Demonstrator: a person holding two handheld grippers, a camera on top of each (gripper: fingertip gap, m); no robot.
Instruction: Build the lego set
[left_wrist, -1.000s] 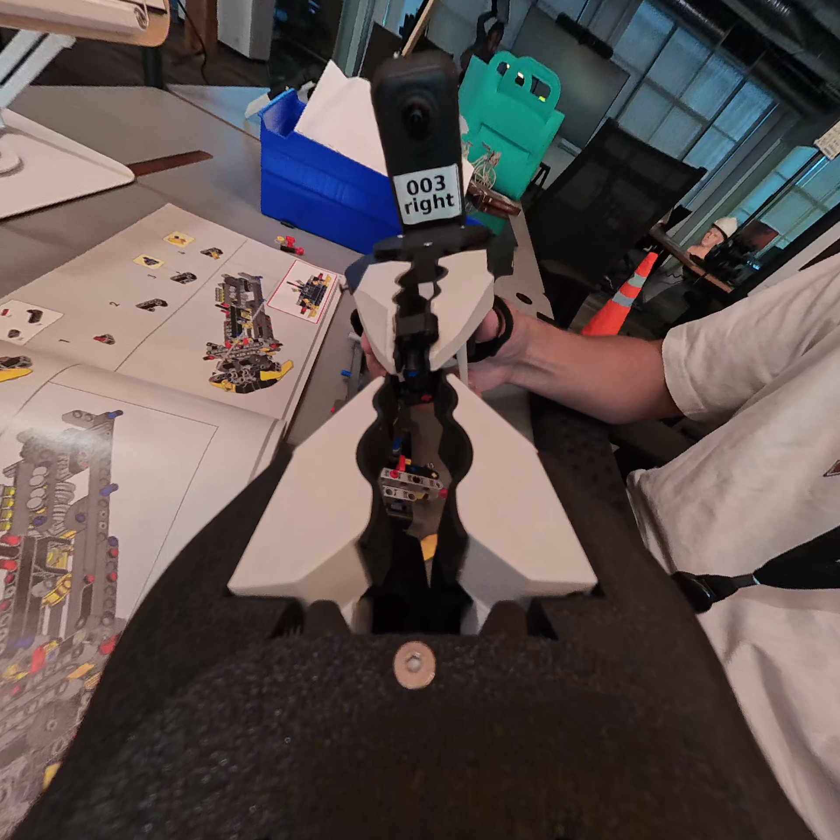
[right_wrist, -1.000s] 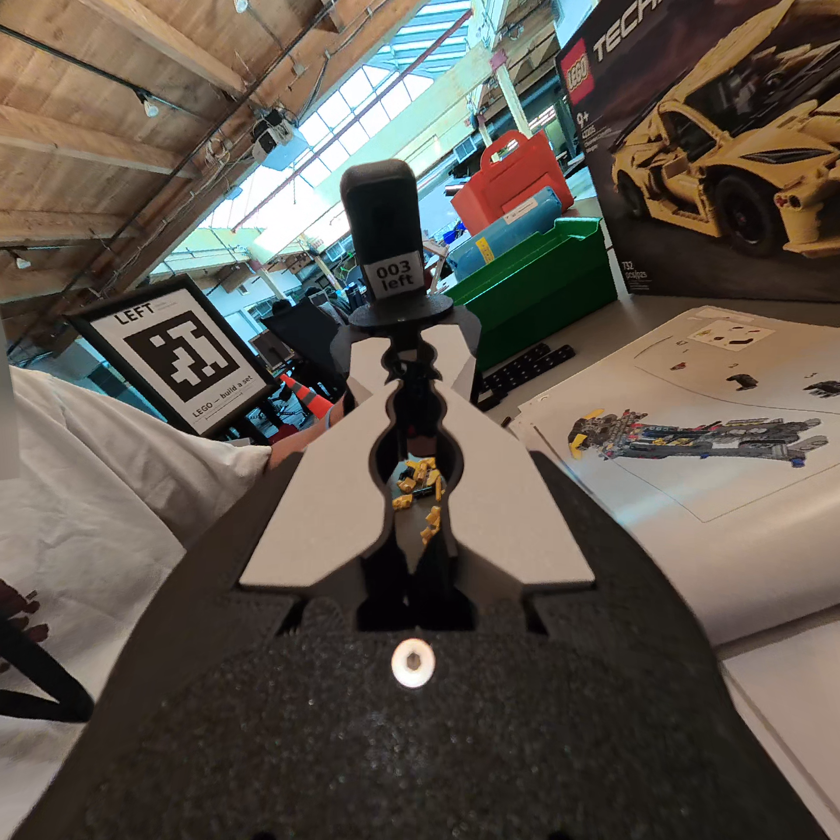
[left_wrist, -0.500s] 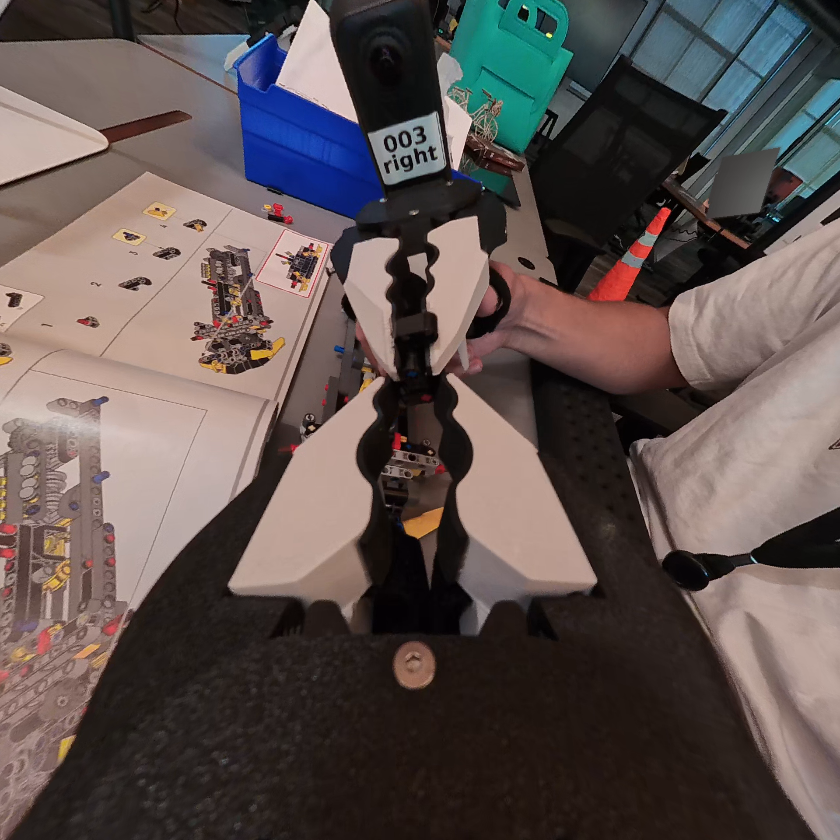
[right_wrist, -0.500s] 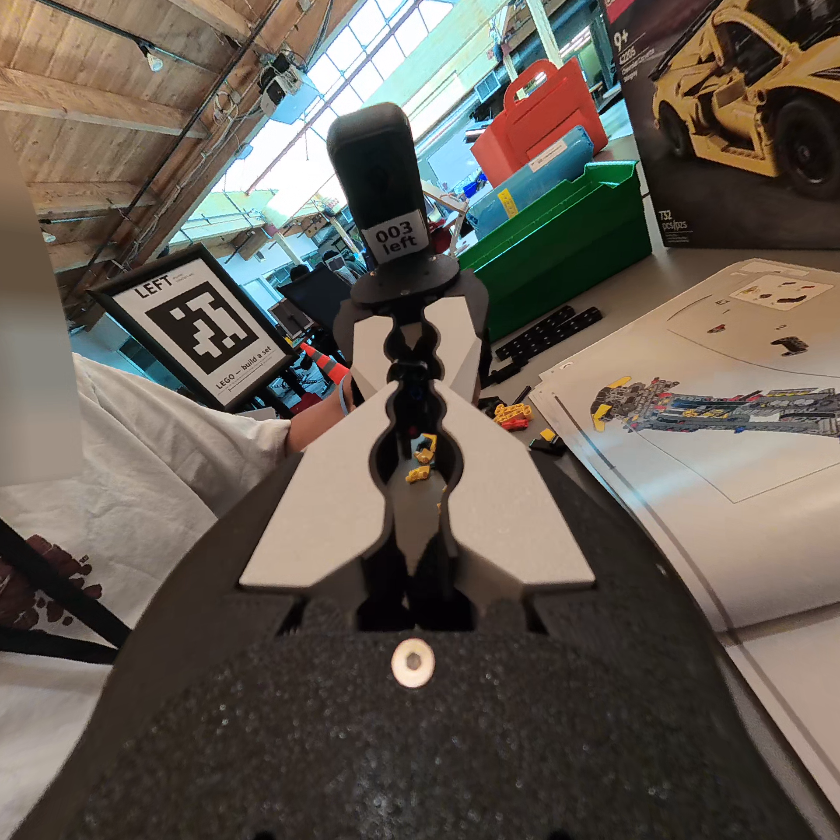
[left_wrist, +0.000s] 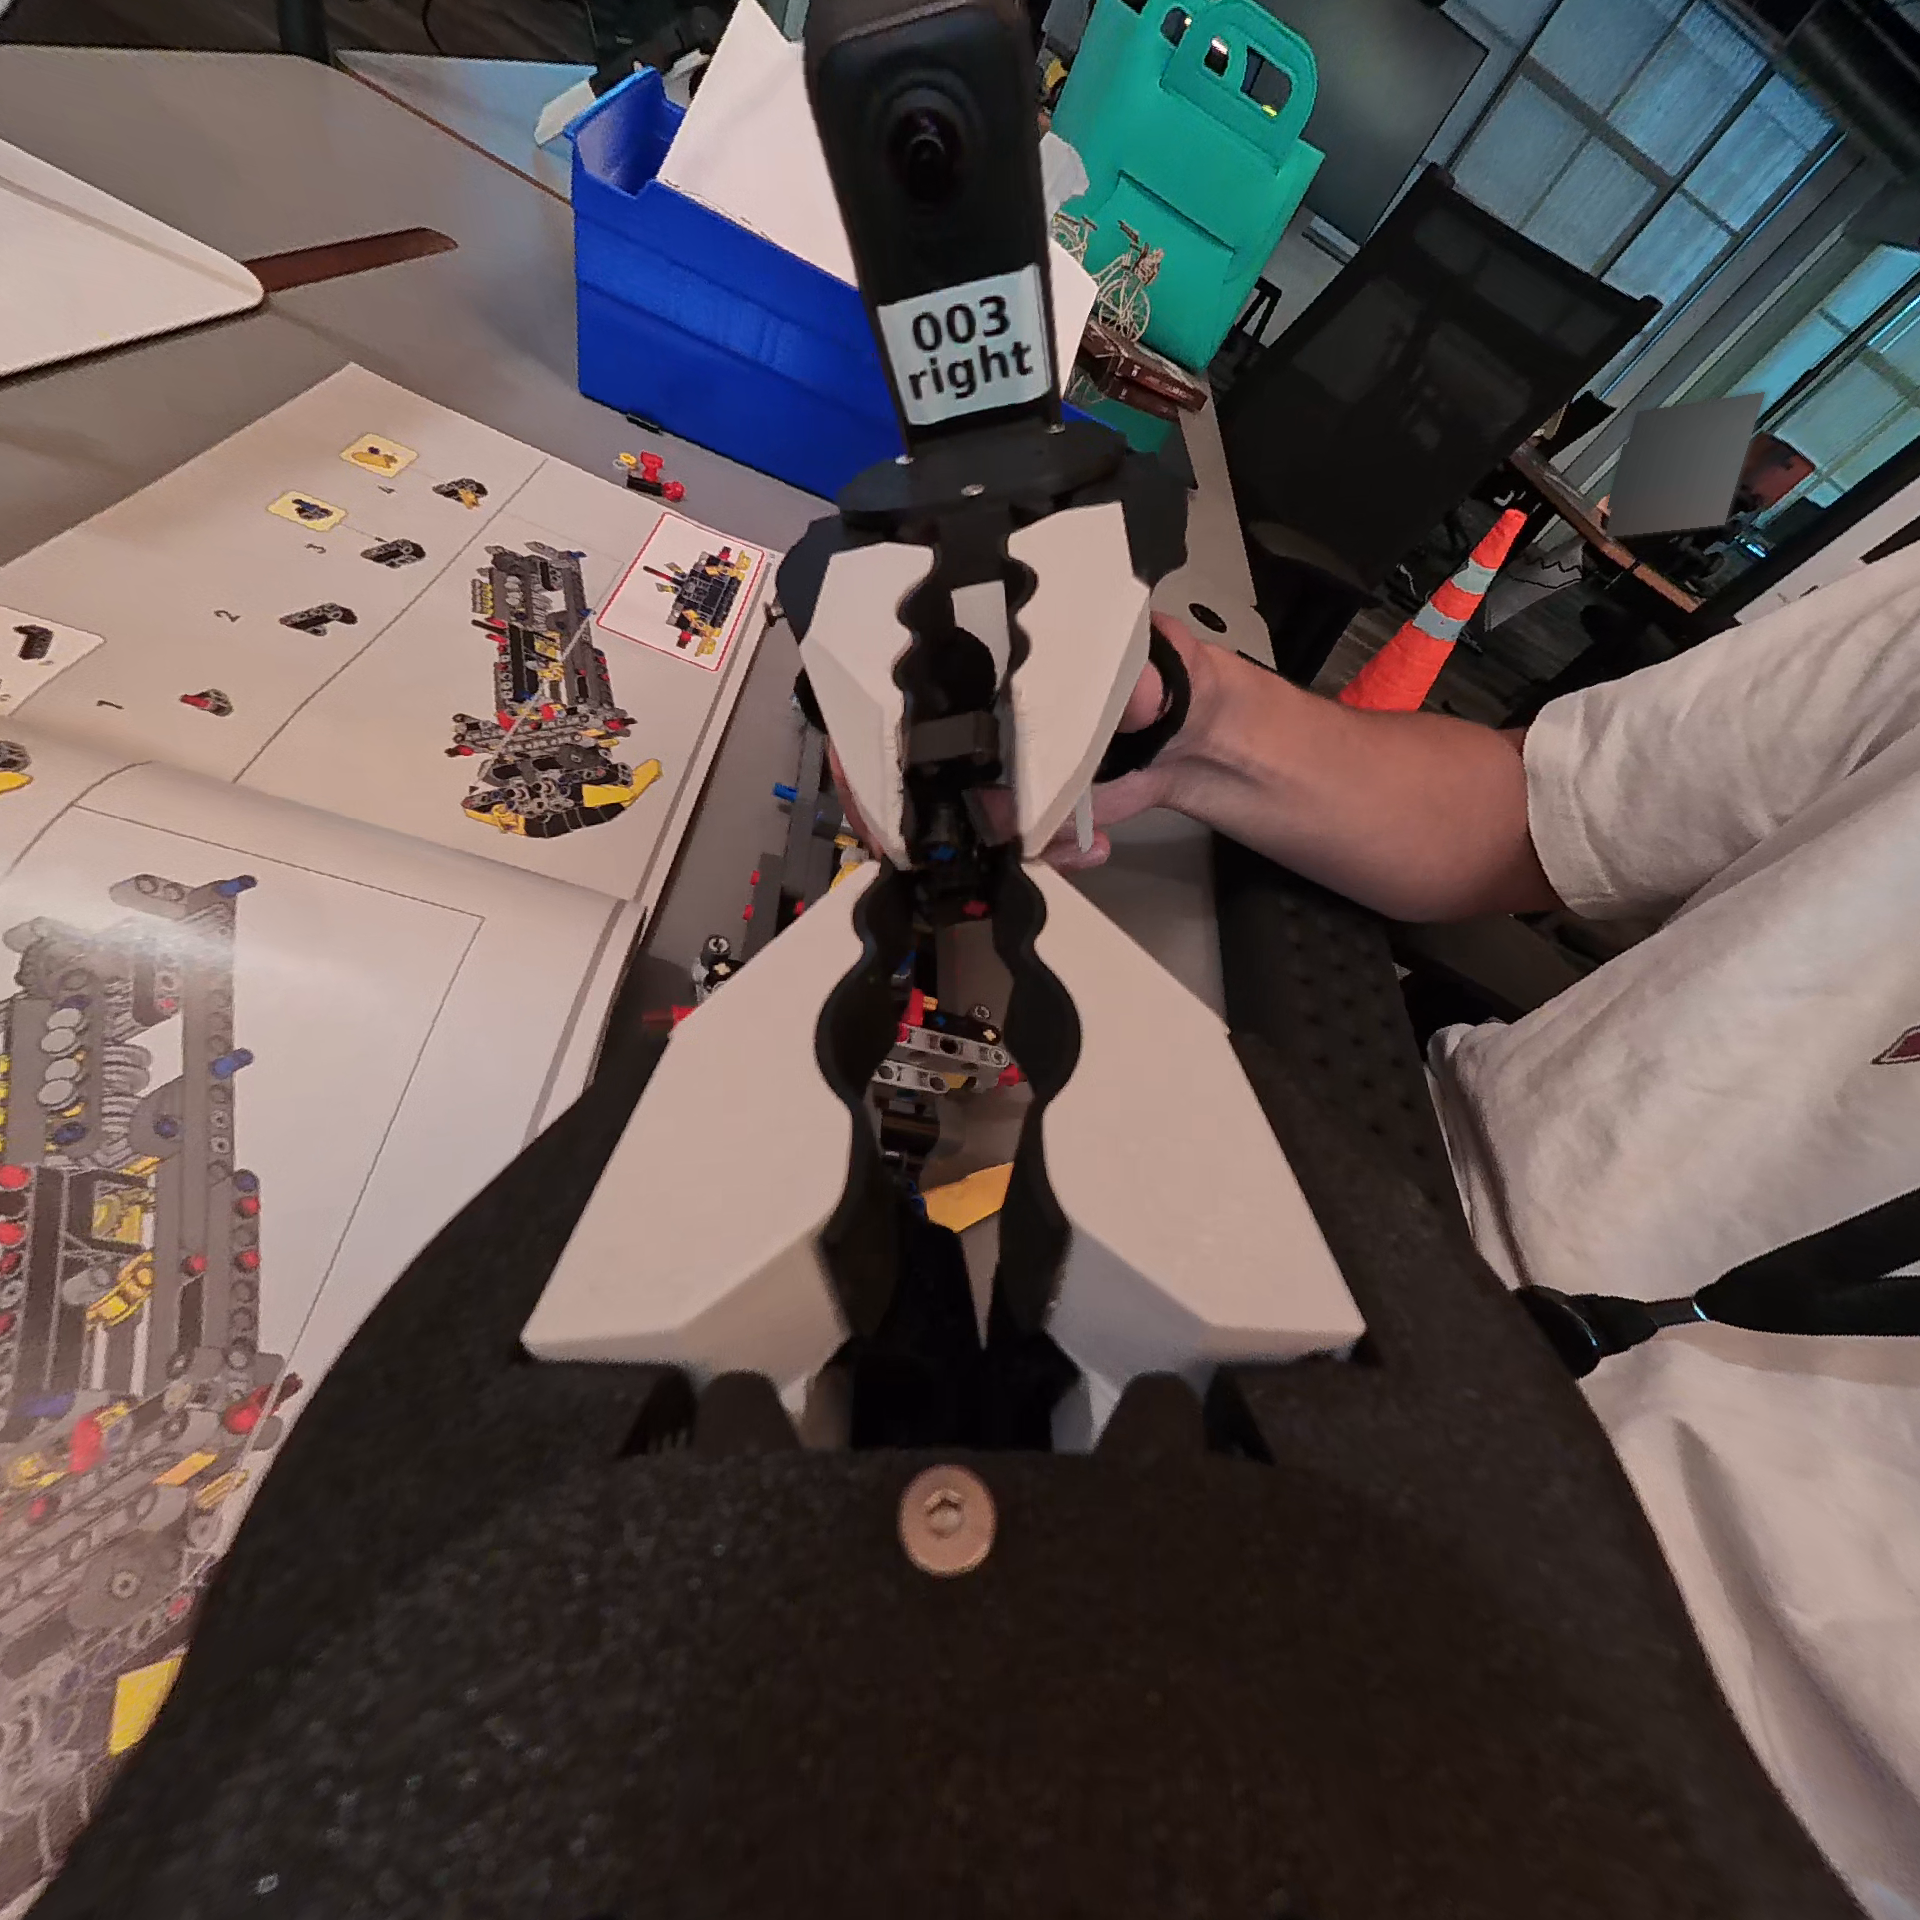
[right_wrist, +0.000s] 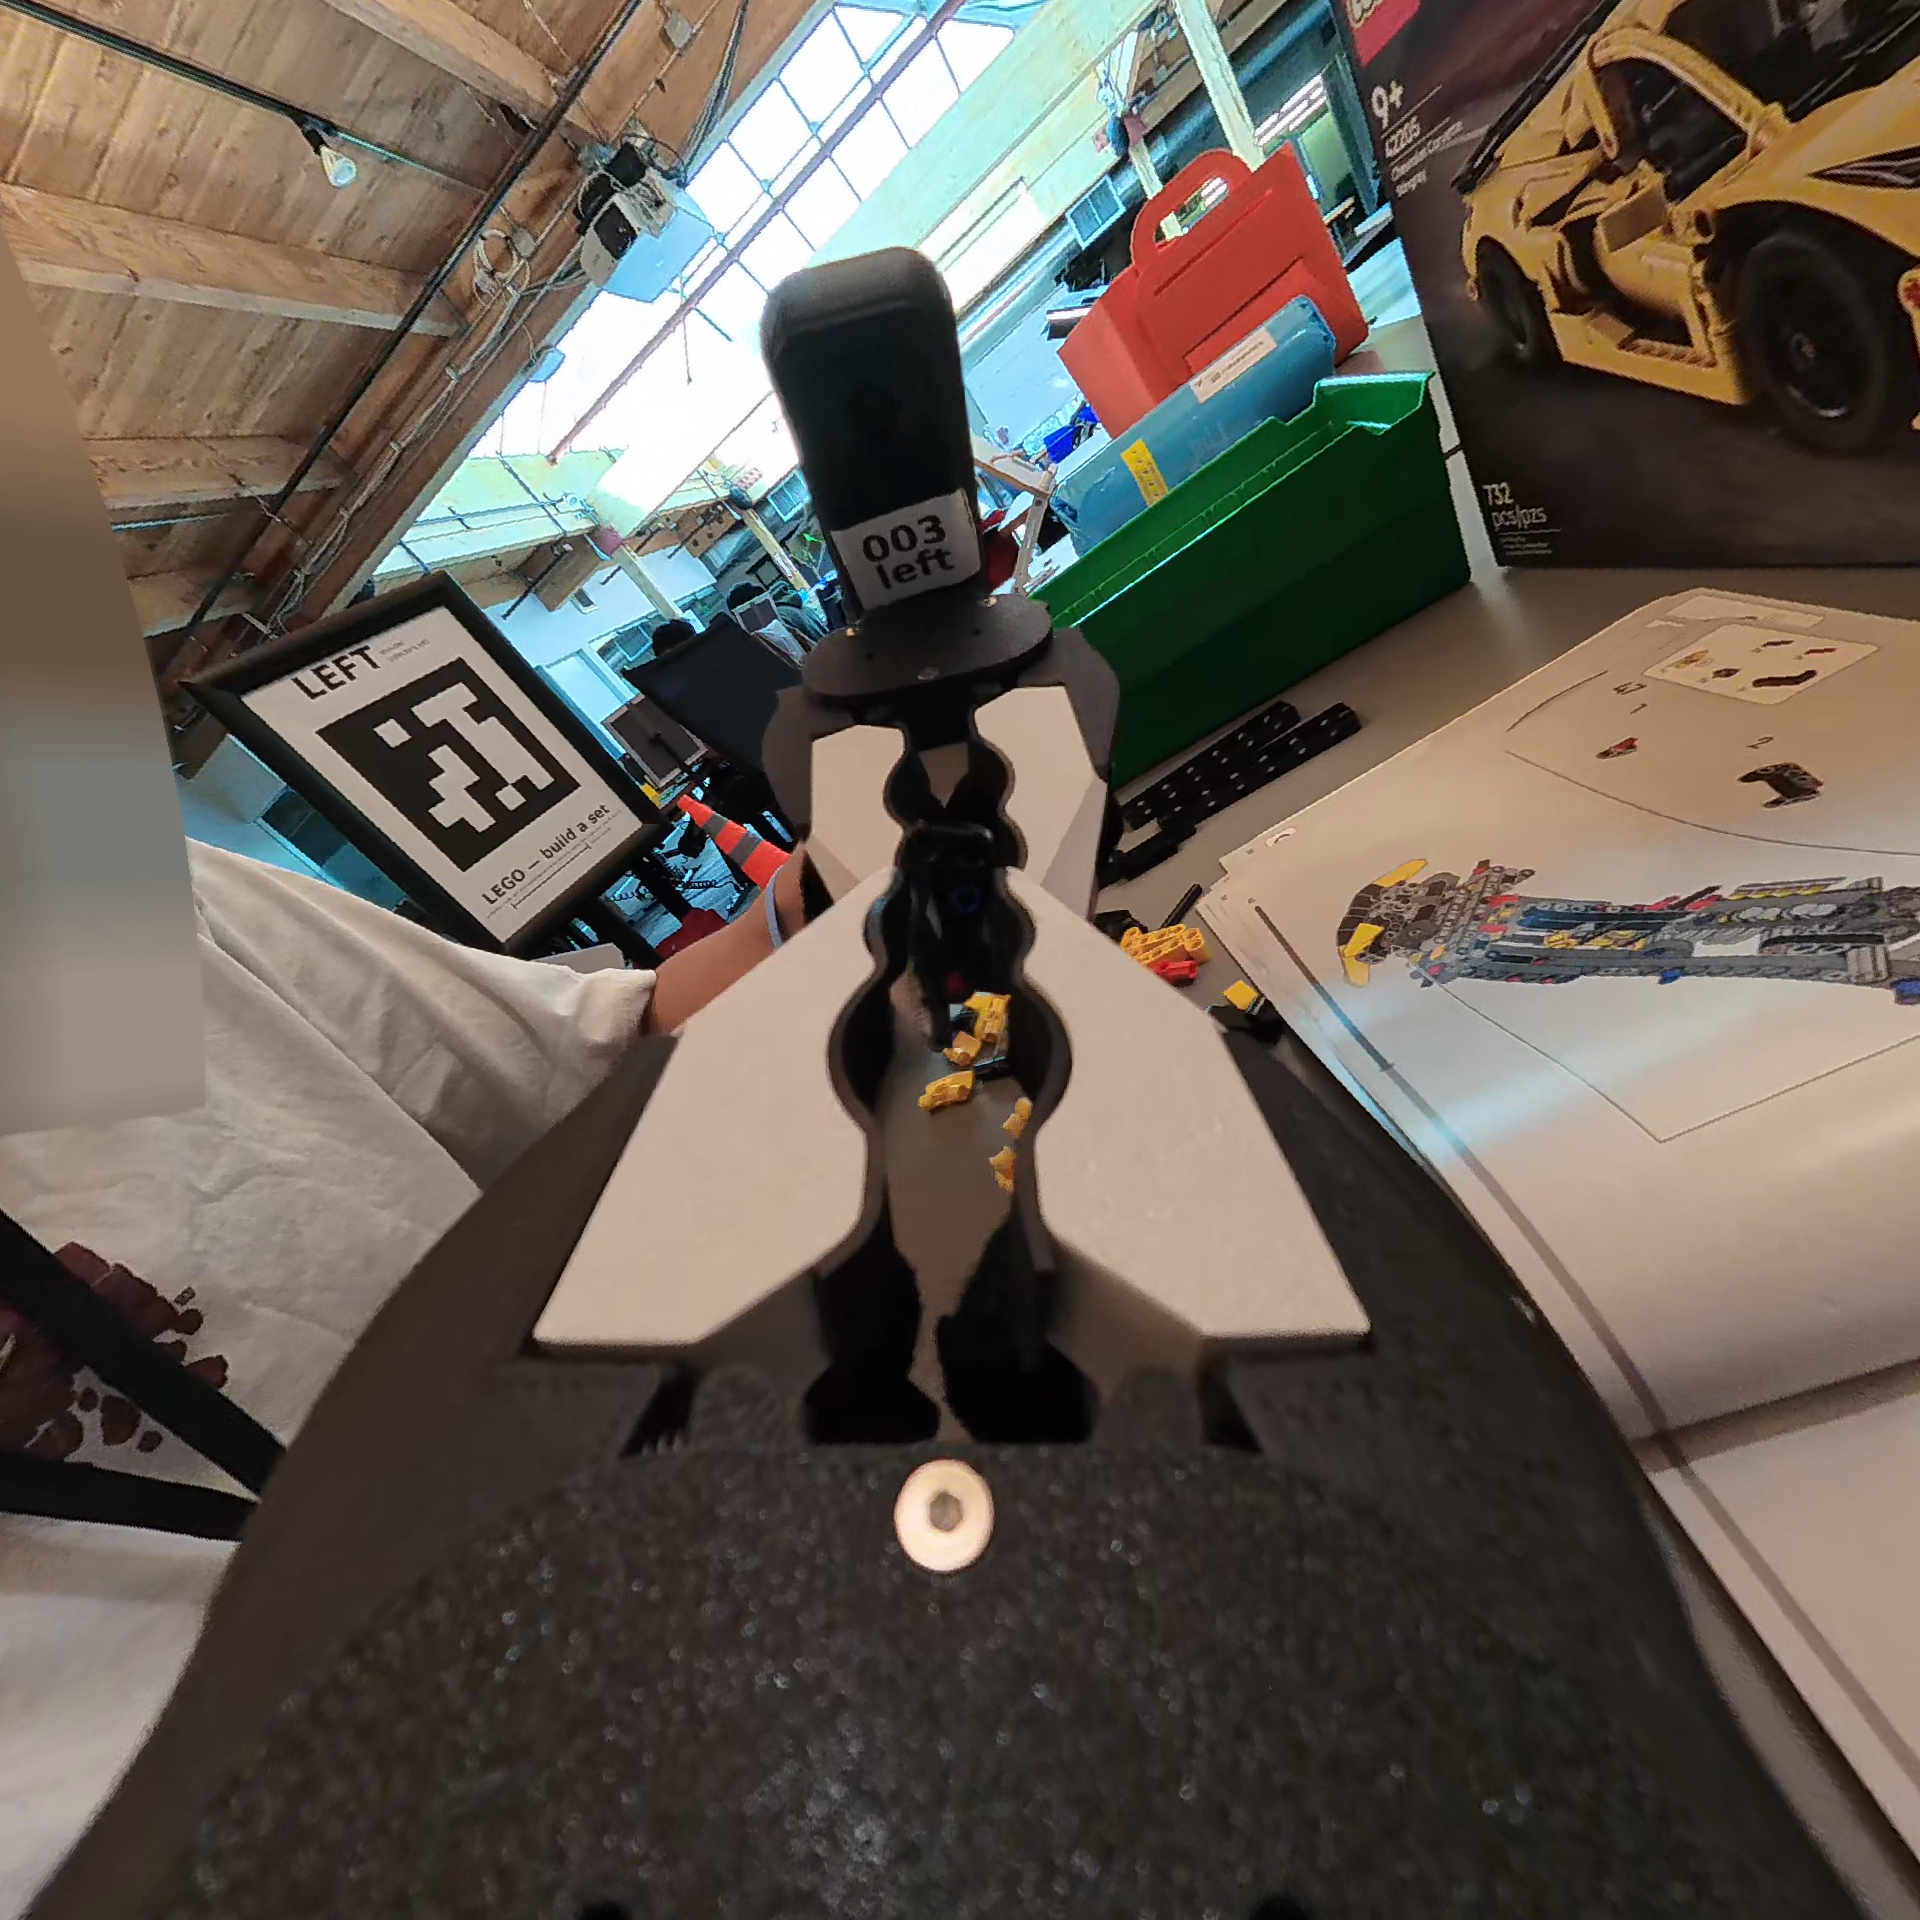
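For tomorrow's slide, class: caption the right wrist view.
Two claws meet tip to tip over scattered yellow Lego pieces, beside the open instruction booklet and green bin.

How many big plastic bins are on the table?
2. A blue bin with white paper in it sits past the instruction booklet in the left wrist view. A green bin stands beside the set's box in the right wrist view. Others may be hidden.

A blue bin (left_wrist: 717, 312) holds white paper; a green bin (right_wrist: 1278, 551) stands beside an orange case (right_wrist: 1216, 270).
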